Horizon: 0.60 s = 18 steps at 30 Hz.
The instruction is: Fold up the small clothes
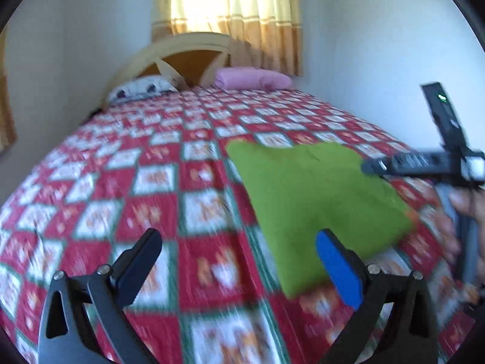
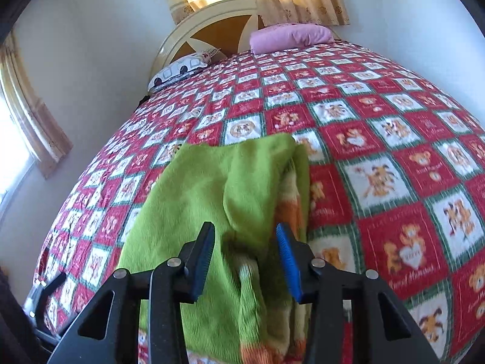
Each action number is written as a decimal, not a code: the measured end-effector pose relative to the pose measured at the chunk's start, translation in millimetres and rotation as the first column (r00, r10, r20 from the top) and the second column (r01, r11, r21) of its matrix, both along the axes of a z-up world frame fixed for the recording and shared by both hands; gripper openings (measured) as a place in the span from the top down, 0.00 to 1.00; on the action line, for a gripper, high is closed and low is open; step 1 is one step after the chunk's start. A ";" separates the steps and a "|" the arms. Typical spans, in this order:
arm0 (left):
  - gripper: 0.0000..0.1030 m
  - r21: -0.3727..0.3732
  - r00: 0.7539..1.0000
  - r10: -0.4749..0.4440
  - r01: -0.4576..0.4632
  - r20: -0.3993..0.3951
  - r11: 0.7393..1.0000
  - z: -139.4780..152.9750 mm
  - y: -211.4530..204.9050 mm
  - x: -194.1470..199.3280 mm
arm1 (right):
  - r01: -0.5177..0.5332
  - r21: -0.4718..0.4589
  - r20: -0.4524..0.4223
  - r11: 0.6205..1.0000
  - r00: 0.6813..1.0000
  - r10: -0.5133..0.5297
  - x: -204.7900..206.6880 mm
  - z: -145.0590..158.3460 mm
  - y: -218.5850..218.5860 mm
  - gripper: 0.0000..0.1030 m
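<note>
A small green garment (image 1: 318, 206) lies folded on the red and white checked bedspread (image 1: 151, 182). In the right wrist view the garment (image 2: 212, 200) shows an orange and cream striped edge on its right side. My left gripper (image 1: 239, 261) is open and empty, just left of the garment's near corner. My right gripper (image 2: 245, 261) is open, its fingers on either side of a fold at the garment's near end, without pinching it. The right gripper also shows in the left wrist view (image 1: 424, 160), at the garment's right edge.
A pink pillow (image 2: 291, 38) and a white patterned pillow (image 2: 178, 71) lie against the headboard (image 2: 209, 27). White walls flank the bed. Curtains (image 1: 236, 12) hang behind it. The bed's left edge (image 2: 60, 242) drops off near my right gripper.
</note>
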State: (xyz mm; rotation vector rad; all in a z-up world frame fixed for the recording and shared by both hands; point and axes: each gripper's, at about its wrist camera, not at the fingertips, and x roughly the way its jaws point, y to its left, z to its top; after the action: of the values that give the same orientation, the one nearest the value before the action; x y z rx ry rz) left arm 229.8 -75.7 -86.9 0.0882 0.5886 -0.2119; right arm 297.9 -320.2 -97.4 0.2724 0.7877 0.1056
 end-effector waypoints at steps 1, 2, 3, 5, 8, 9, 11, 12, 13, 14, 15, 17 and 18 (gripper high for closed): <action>0.00 0.020 1.000 0.009 -0.009 -0.016 1.000 -2.9 -3.2 13.9 | -0.025 -0.025 -0.024 0.999 0.999 0.024 7.5 -3.6 5.7 0.60; 0.00 0.031 0.999 0.012 -0.011 -0.037 0.999 -5.9 -7.2 28.7 | -0.023 -0.048 -0.035 0.999 0.999 0.021 10.3 -6.1 6.9 0.83; 0.00 0.040 0.998 0.007 -0.005 -0.059 0.999 -9.3 -11.8 42.8 | -0.010 -0.074 -0.049 0.997 0.999 0.007 13.3 -9.4 6.9 0.84; 0.00 0.069 0.997 0.014 -0.009 -0.073 0.998 -16.2 -21.0 61.6 | 0.010 -0.064 -0.056 0.998 0.998 -0.014 12.9 -12.0 0.5 0.85; 0.00 0.069 0.995 0.002 0.005 -0.097 0.998 -31.9 -29.1 74.1 | 0.037 -0.084 -0.068 0.996 0.997 -0.043 10.7 -20.7 -10.9 0.86; 0.00 0.057 0.995 0.001 0.005 -0.100 0.998 -35.2 -30.2 70.1 | 0.041 -0.083 -0.085 0.996 0.995 -0.048 12.1 -27.4 -14.4 0.86; 0.00 0.032 0.996 0.015 -0.012 -0.093 0.999 -38.4 -29.2 63.4 | 0.032 -0.052 -0.115 0.998 0.993 -0.038 16.7 -37.5 -20.3 0.85; 0.00 0.019 0.996 0.019 -0.017 -0.087 1.000 -38.1 -27.5 59.8 | 0.024 -0.047 -0.112 0.999 0.993 -0.029 17.4 -35.7 -21.1 0.85; 0.00 0.012 0.996 0.021 -0.020 -0.087 1.000 -37.8 -26.5 58.7 | 0.015 -0.045 -0.102 0.999 0.995 -0.019 17.9 -29.9 -21.0 0.83; 0.00 -0.002 0.995 0.022 -0.023 -0.092 1.000 -37.9 -23.9 58.9 | 0.010 -0.036 -0.091 0.999 0.996 -0.013 18.0 -26.4 -20.6 0.72; 0.00 -0.008 0.995 0.022 -0.023 -0.095 1.000 -37.9 -23.7 58.9 | 0.009 -0.027 -0.075 1.000 0.997 -0.011 19.0 -20.2 -21.0 0.65; 0.00 -0.008 0.995 0.021 -0.022 -0.094 1.000 -38.5 -25.2 59.8 | 0.019 -0.039 -0.040 0.999 0.999 -0.020 26.8 -7.2 -20.8 0.58; 0.00 -0.003 0.996 0.021 -0.021 -0.091 1.000 -38.4 -26.1 59.2 | 0.023 -0.050 -0.040 0.998 0.999 -0.025 32.1 -4.7 -19.0 0.58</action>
State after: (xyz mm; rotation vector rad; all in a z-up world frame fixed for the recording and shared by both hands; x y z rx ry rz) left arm 289.0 -101.8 -125.2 0.0686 0.6790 -0.1972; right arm 330.0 -339.2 -102.1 0.2377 0.8257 0.0581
